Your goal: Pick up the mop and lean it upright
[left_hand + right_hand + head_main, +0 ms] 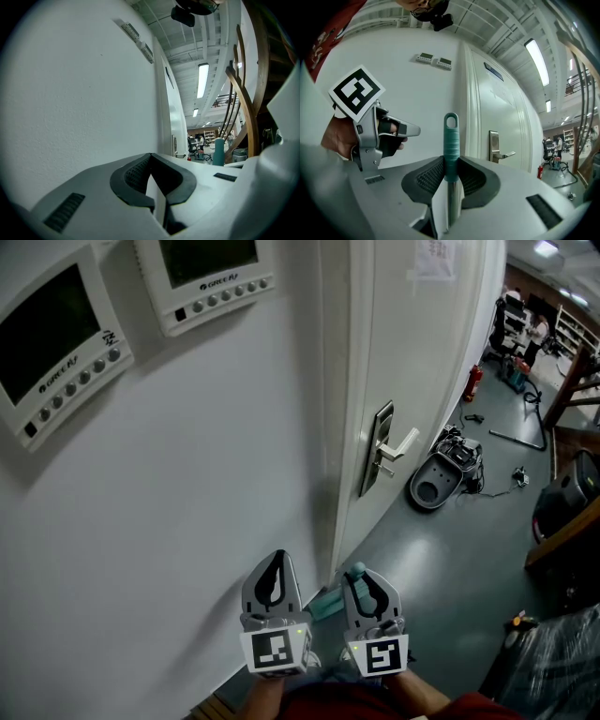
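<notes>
The mop's teal handle end [451, 140], with a hanging loop at its top, stands upright between the pads of my right gripper [450, 176], which is shut on it. The metal shaft [451, 201] runs down behind the jaws. In the head view the handle tip [356, 570] pokes up out of the right gripper [364, 585], close to the door frame. A teal part [326, 602] shows low between the two grippers. My left gripper [273, 570] is beside it, nearer the white wall, shut and empty [151, 159]. From there the mop handle [219, 151] is seen to the right.
A white wall [187, 484] with two control panels [202, 277] is straight ahead. To the right is a white door with a lever handle [386, 451]. A grey machine [442, 479] sits on the floor by the door. Wooden stair parts [562, 531] stand at the right.
</notes>
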A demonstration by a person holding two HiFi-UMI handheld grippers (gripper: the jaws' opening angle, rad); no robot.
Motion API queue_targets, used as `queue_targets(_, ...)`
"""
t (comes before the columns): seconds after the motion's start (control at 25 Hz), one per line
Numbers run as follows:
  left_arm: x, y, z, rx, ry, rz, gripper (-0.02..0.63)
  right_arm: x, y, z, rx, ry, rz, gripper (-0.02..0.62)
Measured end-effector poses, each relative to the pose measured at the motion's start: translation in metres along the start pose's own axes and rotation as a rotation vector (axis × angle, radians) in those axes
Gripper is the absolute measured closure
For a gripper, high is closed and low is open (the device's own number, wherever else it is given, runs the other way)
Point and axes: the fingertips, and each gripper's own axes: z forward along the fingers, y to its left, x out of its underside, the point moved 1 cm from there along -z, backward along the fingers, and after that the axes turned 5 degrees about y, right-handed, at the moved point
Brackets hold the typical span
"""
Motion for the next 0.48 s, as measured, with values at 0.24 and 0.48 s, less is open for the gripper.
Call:
queue_targets(0.24, -0.006, 0.001, 0.001, -0.001, -0.012, 0.007, 0.592, -0.042, -0.004, -0.002, 0.009, -0.056, 0.019, 0.491)
queue_targets(0.48, -0.014, 0.000, -0.003, 0.007, -0.039, 0.004, 0.592, -0.065, -0.011, -0.003, 0.024, -0.057, 0.055, 0.491)
